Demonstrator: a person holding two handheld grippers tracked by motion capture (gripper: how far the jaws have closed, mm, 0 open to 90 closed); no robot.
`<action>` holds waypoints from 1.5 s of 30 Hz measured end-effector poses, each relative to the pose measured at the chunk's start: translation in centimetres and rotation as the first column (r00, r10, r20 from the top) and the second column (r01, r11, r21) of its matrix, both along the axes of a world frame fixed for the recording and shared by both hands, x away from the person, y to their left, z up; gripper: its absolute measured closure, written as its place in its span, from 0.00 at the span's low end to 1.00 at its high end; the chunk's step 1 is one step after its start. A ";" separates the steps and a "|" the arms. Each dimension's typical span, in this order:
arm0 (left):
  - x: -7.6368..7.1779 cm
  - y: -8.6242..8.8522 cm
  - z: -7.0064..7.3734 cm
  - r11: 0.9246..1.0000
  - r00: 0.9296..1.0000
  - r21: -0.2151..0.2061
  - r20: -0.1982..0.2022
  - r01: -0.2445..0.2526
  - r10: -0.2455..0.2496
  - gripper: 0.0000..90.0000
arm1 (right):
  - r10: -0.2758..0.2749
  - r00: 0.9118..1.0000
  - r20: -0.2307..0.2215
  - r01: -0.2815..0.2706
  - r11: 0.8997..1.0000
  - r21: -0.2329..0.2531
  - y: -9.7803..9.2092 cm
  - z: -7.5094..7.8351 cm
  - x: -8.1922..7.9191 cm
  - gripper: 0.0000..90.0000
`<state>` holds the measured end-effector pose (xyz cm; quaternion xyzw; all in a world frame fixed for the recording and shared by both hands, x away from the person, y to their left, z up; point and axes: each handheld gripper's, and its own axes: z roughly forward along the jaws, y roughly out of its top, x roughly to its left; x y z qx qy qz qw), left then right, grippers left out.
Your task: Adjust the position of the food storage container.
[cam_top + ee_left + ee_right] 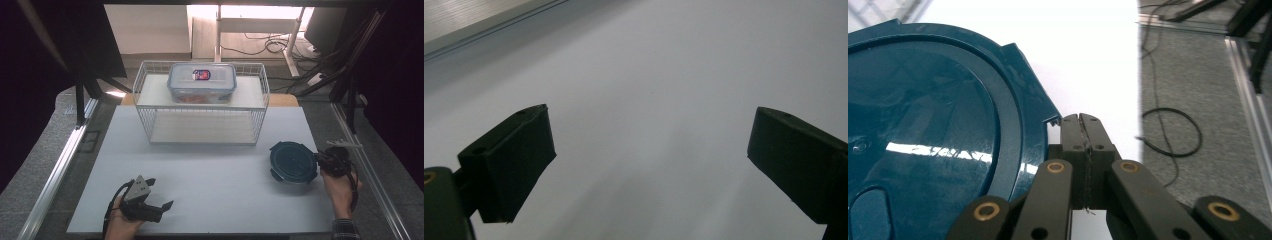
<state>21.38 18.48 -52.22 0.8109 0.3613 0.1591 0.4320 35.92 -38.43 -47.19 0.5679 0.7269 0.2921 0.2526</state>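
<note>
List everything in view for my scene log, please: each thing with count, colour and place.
Round lid: one, dark teal, on the mat's right side, beside the right gripper.
Food container: one, clear with a blue-grey lid, on the rack's top shelf.
Wire rack: one, white, at the mat's far edge.
Mat: one, white, covering the table.
Cables: several, black, on the floor beyond.
Left gripper: one, black, near left, jaws wide apart.
Right gripper: one, black, jaws together at the lid's edge.
Hands: two, holding the grippers.
</note>
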 end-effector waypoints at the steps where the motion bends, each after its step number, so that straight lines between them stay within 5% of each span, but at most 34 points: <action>1: 0.0 0.0 0.0 1.000 1.000 0.001 0.000 0.002 -0.002 0.05 | 0.017 1.000 -0.001 -0.017 1.000 0.003 0.7 -0.1 0.0 0.99; 14: 0.0 -0.1 0.0 1.000 1.000 0.007 -0.004 0.007 -0.007 0.05 | 0.148 0.989 -0.024 -0.147 0.989 0.024 5.0 -0.3 -0.7 0.99; 27: 0.0 -0.2 -0.1 1.000 1.000 0.006 -0.021 0.018 -0.018 0.06 | 0.309 0.948 -0.069 -0.308 0.951 0.027 11.5 -0.6 -2.8 0.99; 33: 0.0 -0.2 -0.1 1.000 0.999 0.006 -0.026 0.019 -0.019 0.06 | 0.359 0.930 -0.083 -0.357 0.933 0.044 13.2 -0.7 -3.7 0.99; 42: 0.1 -0.2 -0.1 1.000 0.999 0.008 -0.034 0.020 -0.020 0.06 | 0.398 0.912 -0.093 -0.395 0.917 0.051 14.8 -0.8 -4.8 0.99; 45: 0.1 -0.3 -0.1 1.000 0.999 0.002 -0.042 0.023 -0.023 0.06 | 0.425 0.900 -0.100 -0.422 0.905 0.052 15.3 -0.8 -5.7 0.99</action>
